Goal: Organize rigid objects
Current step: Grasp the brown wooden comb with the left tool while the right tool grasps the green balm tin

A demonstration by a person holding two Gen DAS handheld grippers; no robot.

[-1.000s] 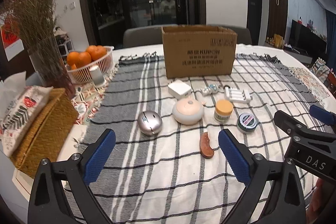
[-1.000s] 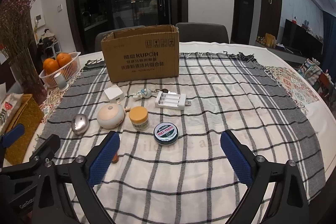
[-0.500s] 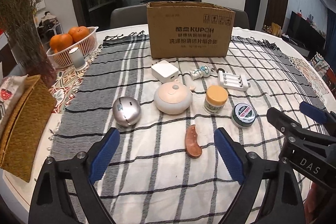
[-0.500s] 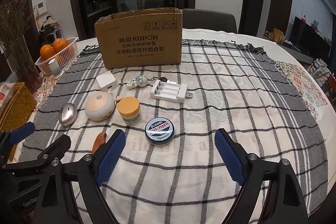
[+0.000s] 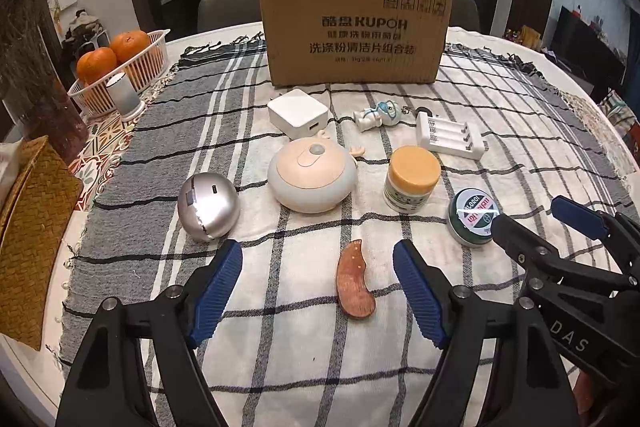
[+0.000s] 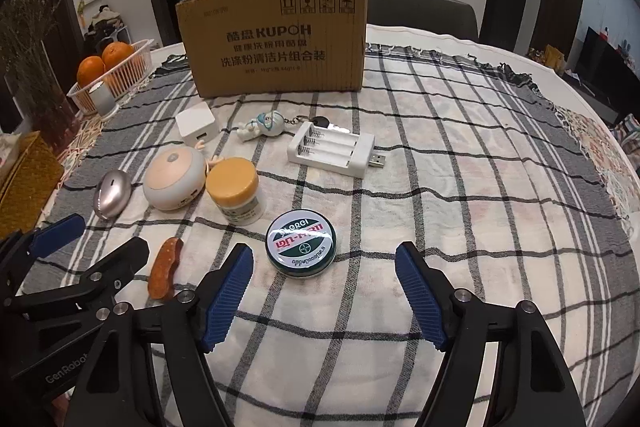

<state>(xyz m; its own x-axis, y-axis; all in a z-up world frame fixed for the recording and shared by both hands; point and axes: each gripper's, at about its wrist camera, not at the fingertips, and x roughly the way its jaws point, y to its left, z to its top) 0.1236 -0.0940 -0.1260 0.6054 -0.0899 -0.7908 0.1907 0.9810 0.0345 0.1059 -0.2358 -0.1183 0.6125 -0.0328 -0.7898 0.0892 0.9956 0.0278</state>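
While eight small rigid objects lie loose on the checked cloth in front of one cardboard box, both grippers hang over the near edge with nothing held.

One wooden comb lies between the half-open fingers of the left gripper, untouched; one green tin sits just beyond the right gripper, whose jaws have likewise been closing on air. Farther off: one yellow-lidded jar, one round lamp, one silver egg-shaped device, one white adapter, one figurine keychain, one battery charger. Far left stands one basket of oranges. Both grippers tilt downward.
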